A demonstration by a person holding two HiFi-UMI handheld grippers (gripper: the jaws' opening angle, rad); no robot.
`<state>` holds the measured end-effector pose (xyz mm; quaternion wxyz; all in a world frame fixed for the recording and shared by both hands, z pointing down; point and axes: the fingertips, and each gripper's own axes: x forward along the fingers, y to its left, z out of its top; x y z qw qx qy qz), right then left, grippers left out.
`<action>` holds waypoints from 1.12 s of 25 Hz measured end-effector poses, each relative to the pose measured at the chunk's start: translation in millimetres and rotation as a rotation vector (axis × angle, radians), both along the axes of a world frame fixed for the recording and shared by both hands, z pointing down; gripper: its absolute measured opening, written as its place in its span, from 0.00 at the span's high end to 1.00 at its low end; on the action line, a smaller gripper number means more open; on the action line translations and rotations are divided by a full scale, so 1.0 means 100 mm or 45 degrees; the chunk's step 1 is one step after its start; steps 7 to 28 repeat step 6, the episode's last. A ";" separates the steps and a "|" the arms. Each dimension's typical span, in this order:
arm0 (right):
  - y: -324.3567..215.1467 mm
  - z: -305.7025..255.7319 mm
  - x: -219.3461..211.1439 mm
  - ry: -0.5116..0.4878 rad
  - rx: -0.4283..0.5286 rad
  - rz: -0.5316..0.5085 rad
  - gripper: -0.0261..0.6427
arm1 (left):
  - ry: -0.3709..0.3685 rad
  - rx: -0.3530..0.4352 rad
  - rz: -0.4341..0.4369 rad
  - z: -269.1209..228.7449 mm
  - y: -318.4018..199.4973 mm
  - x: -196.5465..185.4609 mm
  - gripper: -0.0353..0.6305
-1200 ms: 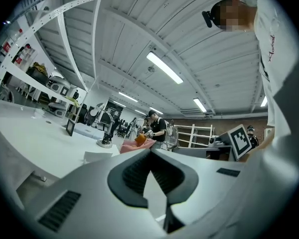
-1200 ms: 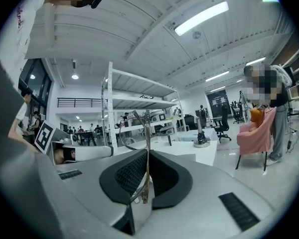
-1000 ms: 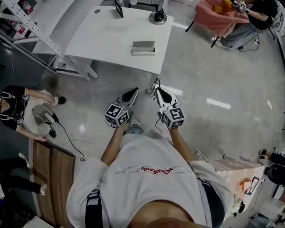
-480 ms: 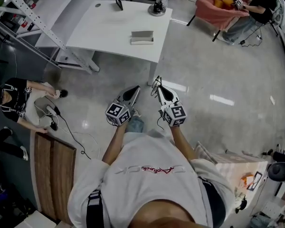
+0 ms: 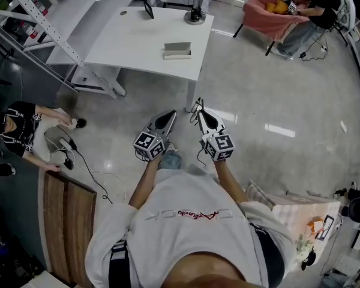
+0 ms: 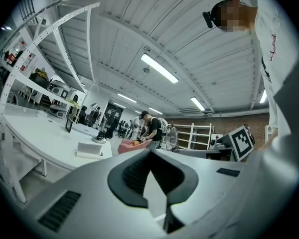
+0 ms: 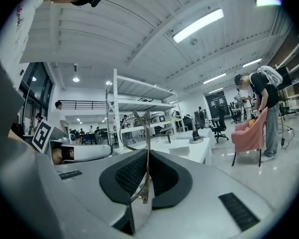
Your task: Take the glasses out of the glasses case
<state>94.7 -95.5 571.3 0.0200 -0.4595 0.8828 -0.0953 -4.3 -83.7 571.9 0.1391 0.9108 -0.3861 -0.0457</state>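
My right gripper [image 5: 198,108] is shut on thin wire-framed glasses [image 5: 195,105], held level in front of my body. In the right gripper view the glasses [image 7: 147,133] stand upright, pinched between the dark pads, one lens ring curving left. My left gripper [image 5: 169,116] hangs beside it, shut with nothing in it; its tips [image 6: 149,151] meet in the left gripper view. The pale glasses case [image 5: 177,50] lies open on the white table [image 5: 138,38], well ahead of both grippers. It also shows as a small box [image 6: 89,150] in the left gripper view.
A black lamp base [image 5: 194,17] and a small dark stand [image 5: 149,9] sit at the table's far side. A metal rack [image 5: 42,26] runs along the left. One person crouches on the floor [image 5: 21,134] by a cable; another sits at a pink chair [image 5: 270,17].
The table and case have slid toward the top of the head view. Both grippers keep their pose, the right still holding the glasses. The person crouching at the left has shifted.
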 end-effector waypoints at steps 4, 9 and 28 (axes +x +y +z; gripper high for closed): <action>0.02 -0.01 -0.01 -0.009 -0.004 0.004 0.93 | -0.005 0.001 0.004 0.01 0.03 -0.01 0.91; 0.03 0.00 -0.02 -0.015 -0.008 0.004 0.93 | -0.006 -0.002 0.004 0.02 0.06 -0.01 0.91; 0.03 0.00 -0.02 -0.015 -0.008 0.004 0.93 | -0.006 -0.002 0.004 0.02 0.06 -0.01 0.91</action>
